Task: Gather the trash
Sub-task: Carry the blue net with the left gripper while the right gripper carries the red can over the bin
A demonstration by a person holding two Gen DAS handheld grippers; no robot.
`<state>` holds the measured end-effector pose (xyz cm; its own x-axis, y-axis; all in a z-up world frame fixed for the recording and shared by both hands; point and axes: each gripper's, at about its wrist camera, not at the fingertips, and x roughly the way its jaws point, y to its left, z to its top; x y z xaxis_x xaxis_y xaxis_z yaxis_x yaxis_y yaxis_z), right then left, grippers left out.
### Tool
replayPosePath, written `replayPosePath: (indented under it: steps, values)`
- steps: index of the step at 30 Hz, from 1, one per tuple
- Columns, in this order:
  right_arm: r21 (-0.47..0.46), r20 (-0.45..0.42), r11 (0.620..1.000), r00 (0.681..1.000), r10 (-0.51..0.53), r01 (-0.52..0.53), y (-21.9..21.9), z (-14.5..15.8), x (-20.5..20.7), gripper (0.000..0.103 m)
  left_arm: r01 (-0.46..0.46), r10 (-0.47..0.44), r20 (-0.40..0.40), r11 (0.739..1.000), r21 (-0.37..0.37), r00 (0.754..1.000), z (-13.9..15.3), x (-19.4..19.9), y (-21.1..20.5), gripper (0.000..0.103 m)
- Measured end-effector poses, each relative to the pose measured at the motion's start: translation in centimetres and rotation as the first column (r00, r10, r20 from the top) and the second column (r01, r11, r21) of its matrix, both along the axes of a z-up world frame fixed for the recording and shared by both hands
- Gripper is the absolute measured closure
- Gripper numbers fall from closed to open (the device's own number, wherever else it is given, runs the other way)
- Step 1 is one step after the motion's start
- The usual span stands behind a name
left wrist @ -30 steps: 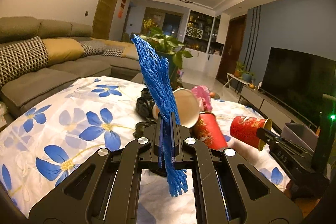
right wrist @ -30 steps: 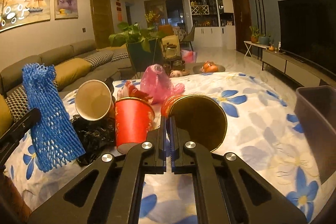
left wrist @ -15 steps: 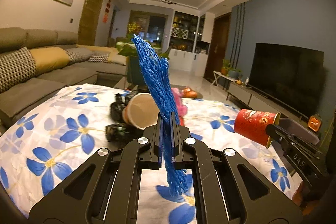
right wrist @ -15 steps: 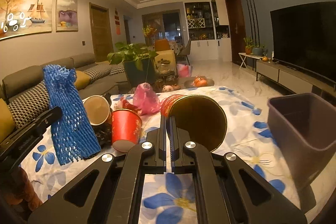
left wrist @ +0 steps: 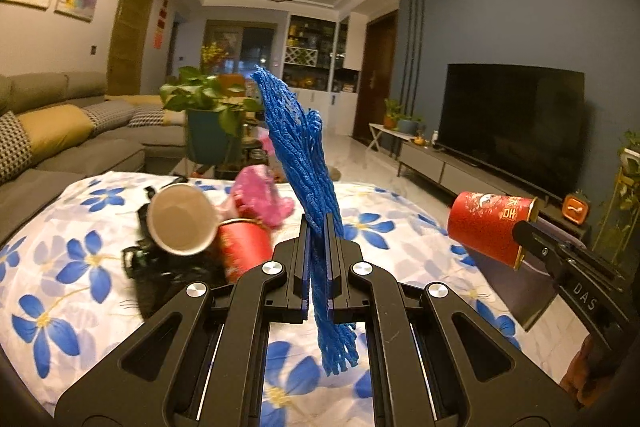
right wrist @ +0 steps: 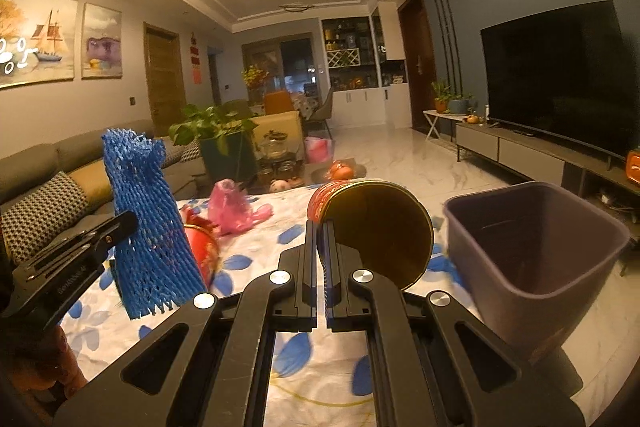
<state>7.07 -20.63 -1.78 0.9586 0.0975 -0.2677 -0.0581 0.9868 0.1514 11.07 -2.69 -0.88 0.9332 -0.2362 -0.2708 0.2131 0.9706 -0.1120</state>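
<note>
Two wrist views over a table spread with a blue-flowered cloth (left wrist: 72, 291). In the left wrist view we see the left gripper (left wrist: 318, 227) pinching a blue foam net sleeve (left wrist: 304, 155), which stands up between its pressed-together fingers, its frayed lower end hanging below them above the near edge of the table. In the right wrist view we see the right gripper (right wrist: 322, 233) closed on the rim of a red paper cup with a gold interior (right wrist: 380, 231), held on its side with its mouth toward the camera, clear of the cloth. Just to its right, past the right edge of the table, we see a dark purple bin (right wrist: 536, 239) with its mouth open upward; whether it stands on the floor we cannot tell. Toward the left part of the table lies the remaining trash: a white-lined paper cup (left wrist: 182, 219) tipped on its side, a second red cup (left wrist: 244, 247) touching it, a crumpled black bag (left wrist: 160, 267) beneath both, and a pink plastic bag (left wrist: 260, 199) behind them toward the far edge. Beyond the table we note a sofa (left wrist: 60, 131), a potted plant (left wrist: 208, 119) and a television (left wrist: 512, 123).
</note>
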Motion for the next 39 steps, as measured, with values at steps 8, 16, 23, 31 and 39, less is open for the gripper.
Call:
replayPosePath:
  steps: [8,16,23,31,39]
  values:
    - [0.002,0.025,0.997,0.996,-0.083,0.082,-3.7,0.3,-0.7,0.1,0.08,-0.081,0.02,0.997,0.021,0.997,0.8,1.2,-4.0,0.098]
    - [-0.003,0.049,0.981,0.98,-0.194,0.194,-8.2,0.7,-1.2,0.099,0.192,-0.193,0.026,0.981,0.023,0.981,1.4,2.7,-9.3,0.098]
    - [0.004,0.066,0.958,0.956,-0.287,0.287,-12.0,0.8,-1.6,0.1,0.292,-0.293,0.025,0.955,0.049,0.956,1.3,4.0,-14.4,0.098]
    - [0.017,0.067,0.939,0.936,-0.345,0.345,-14.1,0.3,-1.4,0.1,0.383,-0.384,0.025,0.923,0.036,0.923,1.3,5.8,-19.5,0.098]
    - [0.019,0.062,0.925,0.923,-0.38,0.379,-15.8,0.0,-0.7,0.1,0.46,-0.461,0.011,0.887,0.028,0.887,0.4,7.7,-23.5,0.098]
